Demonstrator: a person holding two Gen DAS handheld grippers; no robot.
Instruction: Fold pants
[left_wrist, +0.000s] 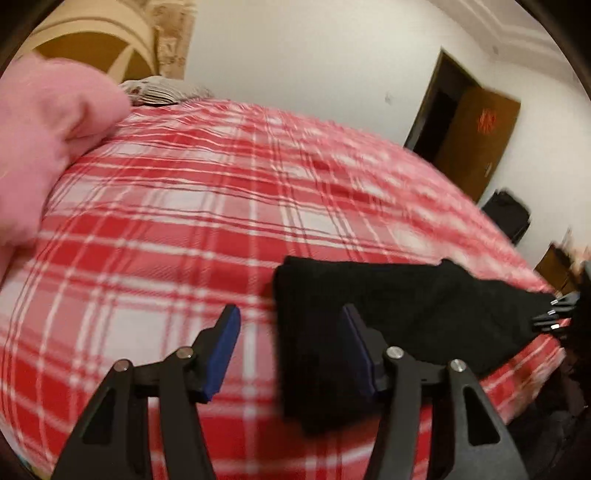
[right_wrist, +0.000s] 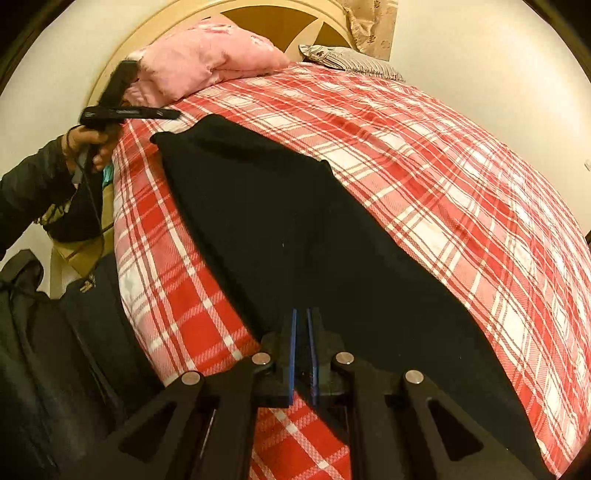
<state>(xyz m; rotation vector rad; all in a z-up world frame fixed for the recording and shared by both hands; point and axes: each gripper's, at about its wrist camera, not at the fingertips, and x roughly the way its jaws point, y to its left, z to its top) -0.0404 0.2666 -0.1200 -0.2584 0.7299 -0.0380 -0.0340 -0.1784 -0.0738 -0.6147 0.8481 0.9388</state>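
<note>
- The flat black fabric pants (right_wrist: 280, 229) are plain, with no pattern.
- The bed's woven bedspread (right_wrist: 424, 155), under the pants, is a red, pink and white plaid.
- The soft quilted pink pillow (right_wrist: 207, 62), beyond the pants at the head of the bed, is pale pink.
- The flat striped pillow (right_wrist: 354, 61) beside it is grey and white.
- Both tongs, left tongs (left_wrist: 291, 350) and right tongs (right_wrist: 303, 354), are matt black with blue pads.
- The curved headboard (right_wrist: 155, 26) is cream with brown panels.
- The wooden door (left_wrist: 476, 136) is brown with a red mark.
</note>
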